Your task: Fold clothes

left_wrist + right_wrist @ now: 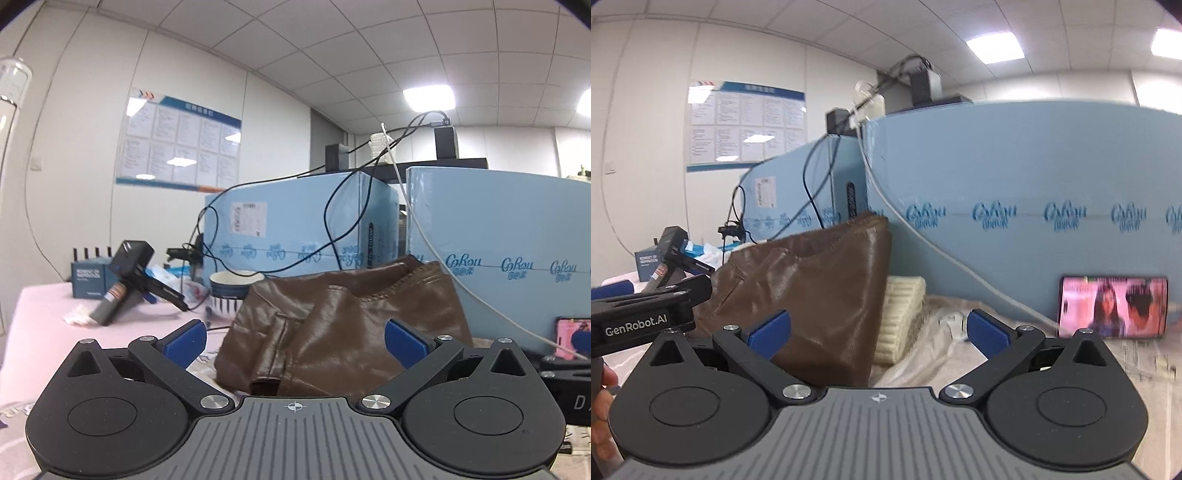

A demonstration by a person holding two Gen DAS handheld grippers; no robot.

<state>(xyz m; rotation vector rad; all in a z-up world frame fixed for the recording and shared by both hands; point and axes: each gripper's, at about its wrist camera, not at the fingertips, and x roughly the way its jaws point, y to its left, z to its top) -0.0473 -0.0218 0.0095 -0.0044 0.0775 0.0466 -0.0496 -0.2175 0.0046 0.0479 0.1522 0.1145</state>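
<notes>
A brown leather-look garment (343, 325) lies folded in a heap on the table, right in front of both grippers; it also shows in the right wrist view (820, 295). My left gripper (294, 341) is open and empty, its blue pads on either side of the garment's near edge. My right gripper (879, 332) is open and empty, just before the garment's right corner. A cream knitted piece (899, 317) lies under and right of the brown garment. The left gripper's body (646, 314) shows at the left of the right wrist view.
Light blue boxes (498, 240) stand close behind the clothes, with cables hanging over them. A phone (1113, 306) with a lit screen leans on the box at right. A striped bowl (232, 291), a black handheld device (125, 280) and a small blue box (88, 277) sit at the left.
</notes>
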